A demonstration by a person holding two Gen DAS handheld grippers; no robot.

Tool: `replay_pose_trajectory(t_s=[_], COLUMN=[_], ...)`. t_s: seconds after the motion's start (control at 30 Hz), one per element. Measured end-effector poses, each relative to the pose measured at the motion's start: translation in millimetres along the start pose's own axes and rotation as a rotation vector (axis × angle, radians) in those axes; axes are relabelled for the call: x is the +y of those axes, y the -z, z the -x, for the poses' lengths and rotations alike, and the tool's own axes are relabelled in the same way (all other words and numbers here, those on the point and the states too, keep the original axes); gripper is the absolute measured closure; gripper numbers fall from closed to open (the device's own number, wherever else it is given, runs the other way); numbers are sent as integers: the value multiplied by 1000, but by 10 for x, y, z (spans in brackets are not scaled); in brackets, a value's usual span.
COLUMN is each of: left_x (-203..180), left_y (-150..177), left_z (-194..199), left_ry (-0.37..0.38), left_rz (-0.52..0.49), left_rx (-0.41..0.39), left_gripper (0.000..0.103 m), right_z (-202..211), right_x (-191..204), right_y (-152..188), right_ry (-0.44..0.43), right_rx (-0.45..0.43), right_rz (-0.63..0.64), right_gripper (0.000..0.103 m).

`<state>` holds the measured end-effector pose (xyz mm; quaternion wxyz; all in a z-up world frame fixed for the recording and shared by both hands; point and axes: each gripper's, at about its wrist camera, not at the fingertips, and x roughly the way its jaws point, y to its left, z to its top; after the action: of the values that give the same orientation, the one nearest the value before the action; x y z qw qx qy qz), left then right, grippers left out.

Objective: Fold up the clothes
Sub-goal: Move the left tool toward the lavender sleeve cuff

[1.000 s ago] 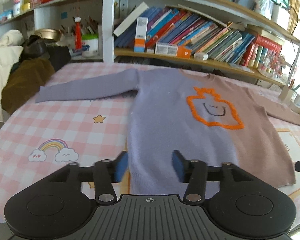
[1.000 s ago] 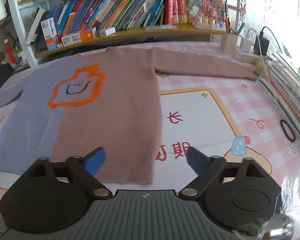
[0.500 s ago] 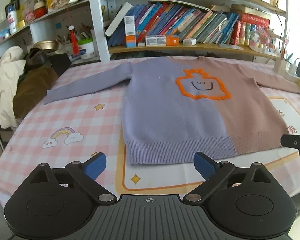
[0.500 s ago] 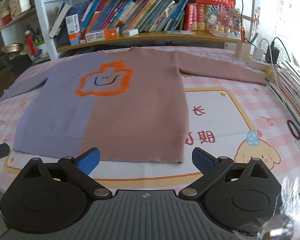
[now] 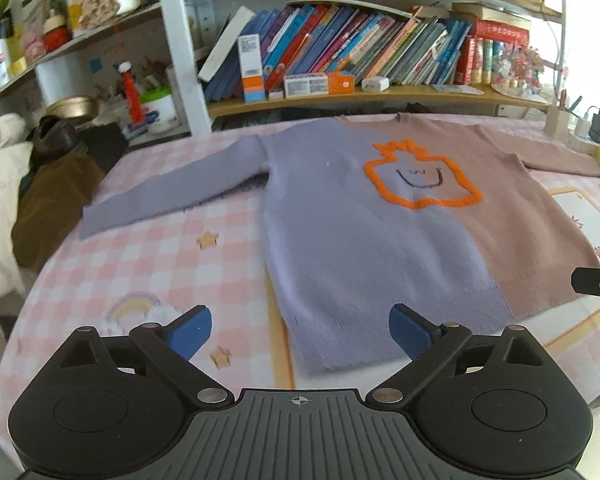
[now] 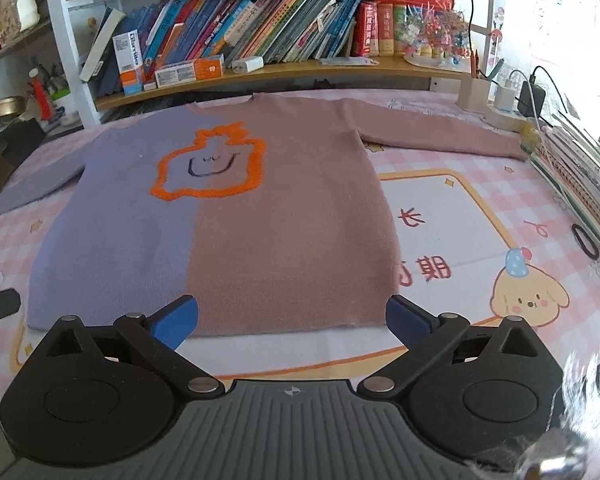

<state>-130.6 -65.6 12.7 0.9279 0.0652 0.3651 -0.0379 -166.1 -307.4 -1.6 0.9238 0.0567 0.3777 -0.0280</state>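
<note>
Left gripper: blue-padded fingers spread wide, holding nothing, poised over the near edge of the table, just short of the sweater's lavender hem corner. Right gripper: fingers likewise spread wide and empty, straddling the mauve half of the hem without visible contact.

Sweater: laid flat, front up, on the pink checked tablecloth, hem toward the near edge and neckline toward the far edge. The body is split lengthwise, lavender on one half and dusty mauve on the other (an orange outlined motif with a drawn smile straddles the seam on the chest). The lavender sleeve runs out toward the table's left edge; the mauve sleeve extends toward the right edge.

A black hair tie lies near the right edge, well apart from the sweater. Brown and white garments are heaped off the left edge. Beyond the far edge stands a bookshelf loaded with leaning books.
</note>
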Motion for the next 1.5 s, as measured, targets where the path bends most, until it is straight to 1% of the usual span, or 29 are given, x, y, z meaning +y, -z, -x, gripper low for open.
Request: replay_pose_trajectory(t_s=[0.27,0.4,0.53,0.7,0.83,0.93,1.1,1.17,1.23,1.27,1.43,1.5], left_x=[369,596,859,1250,1588,1842,2208,2346,2450,2499,2726,2800], left_y=[-128,-170,-231,-279,-288,-251,-236,-236,-256,-270,-359,-381], left_z=[-173,-254,-341,-497,-654,-797,-1081,-1201,-1300,-1349,-1561,-1643], left_ry=[66,86,96,89,72,70,-1,-15,-23,-29,-92,-105], left_rz=[-77,-81,-50,39,125,200,310,357,397,416,508,542], left_rx=[-7,-9,-13,-15,-12,-26,-47,-54,-54,-55,-74,-72], left_gripper=[5,5,5,5,5,5,8,14,24,26,26,26], right_z=[-26,-53,-68,-56,-34,-22,-8,9,26,34,79,92], right_x=[376,577,805,1011,1102,1140,1169,1175,1170,1165,1103,1082], right_y=[-47,-63,-102,-170,-187,-178,-145,-141,-143,-147,-160,-158], right_ry=[68,91,107,134,169,197,239,254,270,280,333,349], right_rx=[-11,-11,-19,-21,-6,14,55,61,65,67,77,82], right_rz=[-87,-103,-92,-61,-28,-7,9,16,19,17,-4,-8], right_gripper=[1,1,1,1,1,1,1,1,1,1,1,1])
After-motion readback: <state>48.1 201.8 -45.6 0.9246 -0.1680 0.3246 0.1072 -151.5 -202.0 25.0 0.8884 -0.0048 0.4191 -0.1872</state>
